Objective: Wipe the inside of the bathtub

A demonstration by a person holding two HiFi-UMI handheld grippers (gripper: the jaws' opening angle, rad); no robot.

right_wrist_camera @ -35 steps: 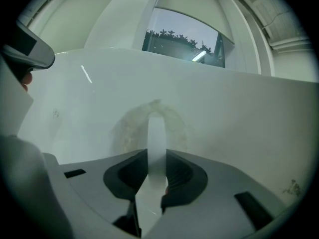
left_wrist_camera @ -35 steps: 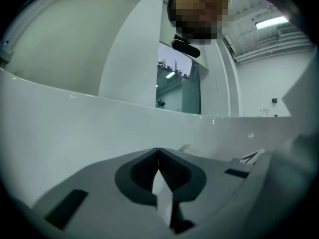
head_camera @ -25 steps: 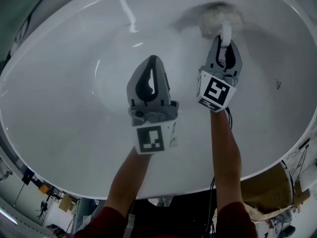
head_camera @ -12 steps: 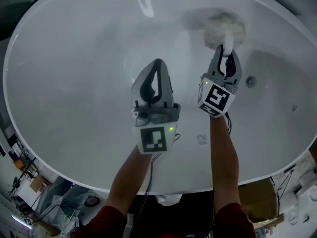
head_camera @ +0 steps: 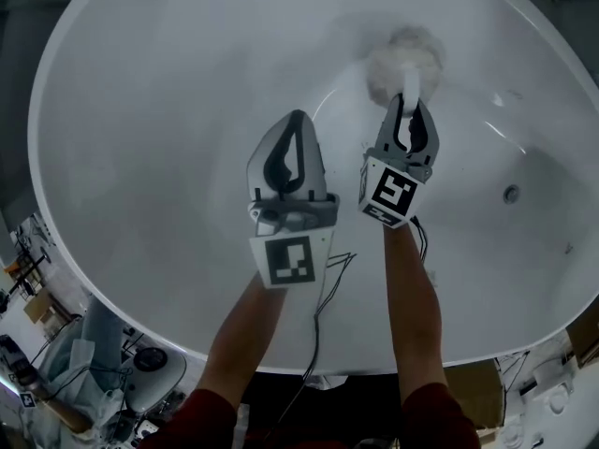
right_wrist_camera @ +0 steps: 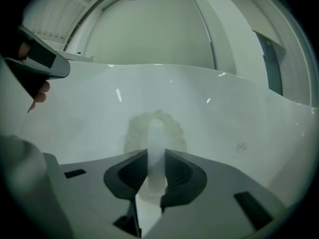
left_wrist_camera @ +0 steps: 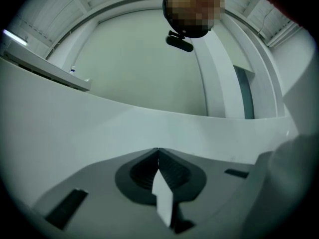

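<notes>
This looks like a workshop or test hall, not a home bathroom. The large white oval freestanding bathtub (head_camera: 122, 204) stands among clutter. A brown cardboard box (head_camera: 482, 379) and crumpled pale blue sheeting (head_camera: 80, 382) lie beyond its near rim, with thin black stands (head_camera: 23, 251) to its left. A white ribbed vaulted ceiling (left_wrist_camera: 45, 14) spans above it.

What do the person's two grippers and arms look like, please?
Both the left gripper and the right gripper are grey, with two curved jaws narrowing to a point and dark ribbed pads. Each carries a white cube with black square markers, and a thin dark cable leaves it. The forearms are bare; the sleeves are dark red.
</notes>
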